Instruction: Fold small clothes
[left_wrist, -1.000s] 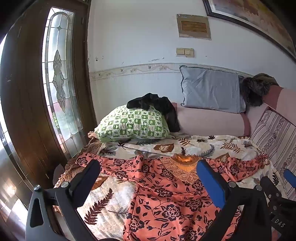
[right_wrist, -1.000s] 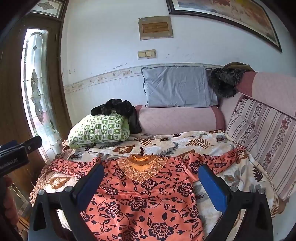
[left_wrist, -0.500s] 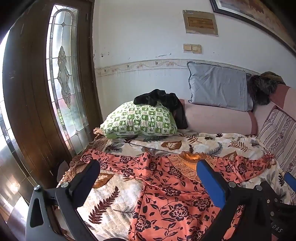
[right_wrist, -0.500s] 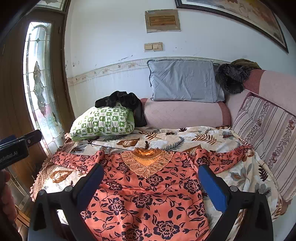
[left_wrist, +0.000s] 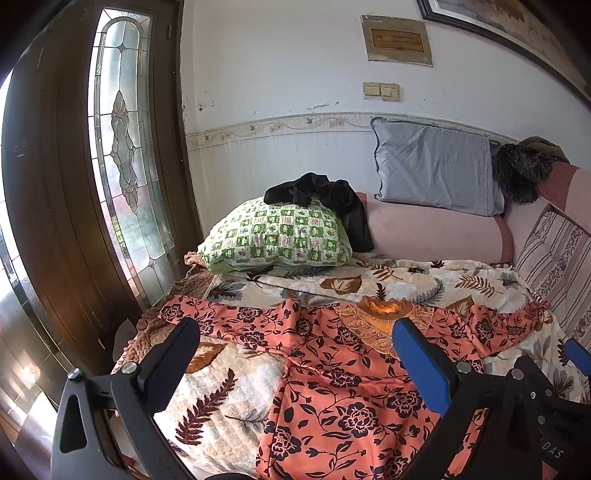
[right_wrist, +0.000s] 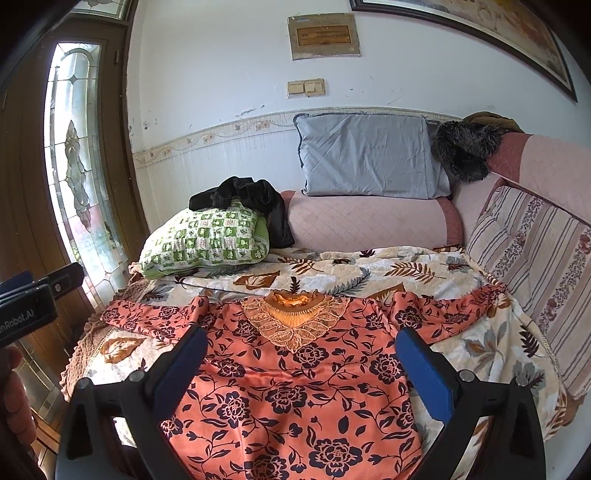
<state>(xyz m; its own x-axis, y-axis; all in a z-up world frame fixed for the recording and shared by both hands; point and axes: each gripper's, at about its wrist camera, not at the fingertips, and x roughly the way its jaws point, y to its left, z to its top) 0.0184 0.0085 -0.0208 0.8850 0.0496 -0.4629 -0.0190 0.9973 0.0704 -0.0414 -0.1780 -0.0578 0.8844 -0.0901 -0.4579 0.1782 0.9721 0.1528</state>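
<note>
My left gripper (left_wrist: 295, 354) and right gripper (right_wrist: 301, 362) both hover above the orange floral blouse (right_wrist: 295, 387) with jaws spread wide, gripping nothing; the blouse lies flat, face up, on the leaf-print bedspread (right_wrist: 369, 273), its lace neckline (right_wrist: 295, 314) pointing away from me toward the wall, its body running lengthwise toward me, and its two sleeves stretched out left and right across the bed; beyond it, at the head of the bed, I see a green checked pillow (right_wrist: 207, 240) with a black garment (right_wrist: 255, 199) draped on top, a pink bolster (right_wrist: 369, 221) and a grey pillow (right_wrist: 369, 155) leaning on the wall; I see no container; the left gripper's body (right_wrist: 26, 314), seen from the right wrist camera, bears the partial lettering "nRobot.AI"; the wall plaque (right_wrist: 323, 35) is too blurred to read.
</note>
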